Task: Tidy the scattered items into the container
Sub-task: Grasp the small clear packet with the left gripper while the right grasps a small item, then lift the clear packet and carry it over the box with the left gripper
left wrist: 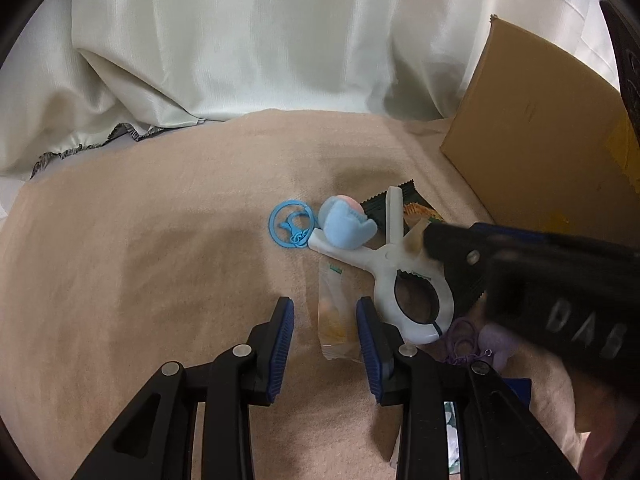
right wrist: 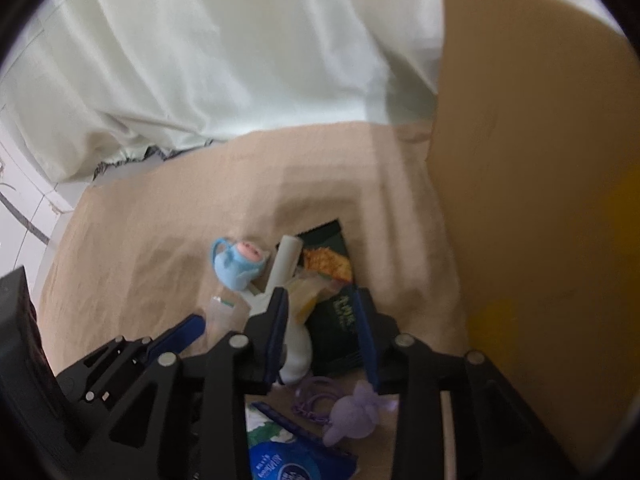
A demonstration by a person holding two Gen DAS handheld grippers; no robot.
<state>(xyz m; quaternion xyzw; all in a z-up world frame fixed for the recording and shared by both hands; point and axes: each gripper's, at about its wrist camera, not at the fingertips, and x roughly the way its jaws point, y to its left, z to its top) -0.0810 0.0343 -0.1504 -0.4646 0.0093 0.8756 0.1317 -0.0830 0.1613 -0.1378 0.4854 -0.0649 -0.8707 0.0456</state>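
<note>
Scattered items lie on a beige blanket [left wrist: 160,260]: a blue plush keychain [left wrist: 346,224] with its blue ring [left wrist: 290,222], a large white clamp [left wrist: 400,276], a clear snack sachet [left wrist: 336,312], a dark green snack packet [right wrist: 340,320] and a purple plush keychain [right wrist: 352,416]. My left gripper [left wrist: 325,344] is open, its jaws on either side of the sachet. My right gripper [right wrist: 323,328] is open above the green packet and the clamp [right wrist: 280,272]. It shows as a dark blurred body in the left wrist view [left wrist: 540,280]. The cardboard box [left wrist: 536,152] stands at the right.
A pale curtain [left wrist: 240,40] hangs behind the blanket. A blue wipes pack [right wrist: 288,464] lies near the bottom of the right wrist view. The box wall [right wrist: 540,200] fills the right side close to my right gripper. White floor tiles [right wrist: 24,208] show at the left.
</note>
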